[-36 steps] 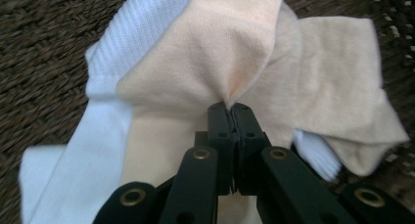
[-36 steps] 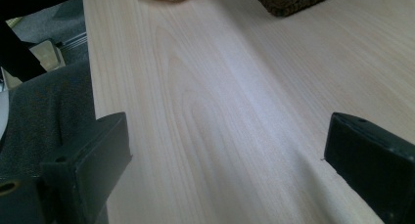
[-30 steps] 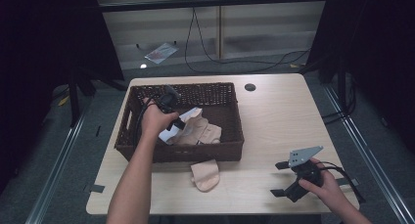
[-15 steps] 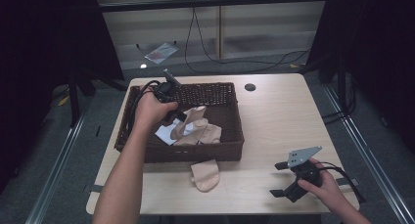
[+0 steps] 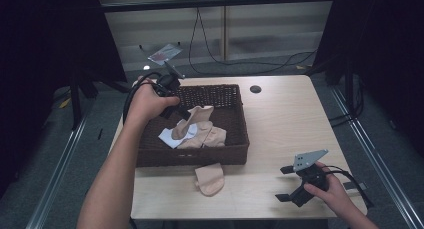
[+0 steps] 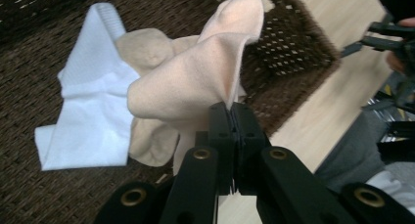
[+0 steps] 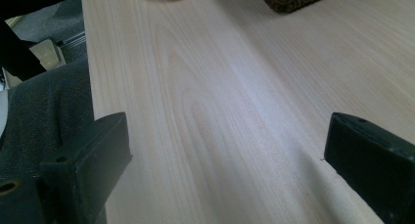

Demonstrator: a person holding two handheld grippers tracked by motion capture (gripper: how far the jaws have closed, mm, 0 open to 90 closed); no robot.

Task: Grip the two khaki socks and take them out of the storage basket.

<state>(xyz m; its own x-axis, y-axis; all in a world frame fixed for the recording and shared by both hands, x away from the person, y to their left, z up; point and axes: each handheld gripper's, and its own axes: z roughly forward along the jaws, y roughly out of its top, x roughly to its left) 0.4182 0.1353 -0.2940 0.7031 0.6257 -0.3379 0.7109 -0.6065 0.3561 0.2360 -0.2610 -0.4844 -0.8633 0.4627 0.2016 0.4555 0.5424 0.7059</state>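
Nearest me, the right gripper rests on the table, jaws wide apart and empty. One beige sock already lies on the table in front of the basket. Farther back, the left gripper is pinched tight on a second beige sock, hanging above the basket. I judge the emptying about midway: one beige sock and one white sock remain inside.

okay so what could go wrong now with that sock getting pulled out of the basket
The left gripper pinches just an edge of the beige sock, so it could slip free. The sock drapes over others in the basket and might drag one out. The white cloth beside it could snag too.
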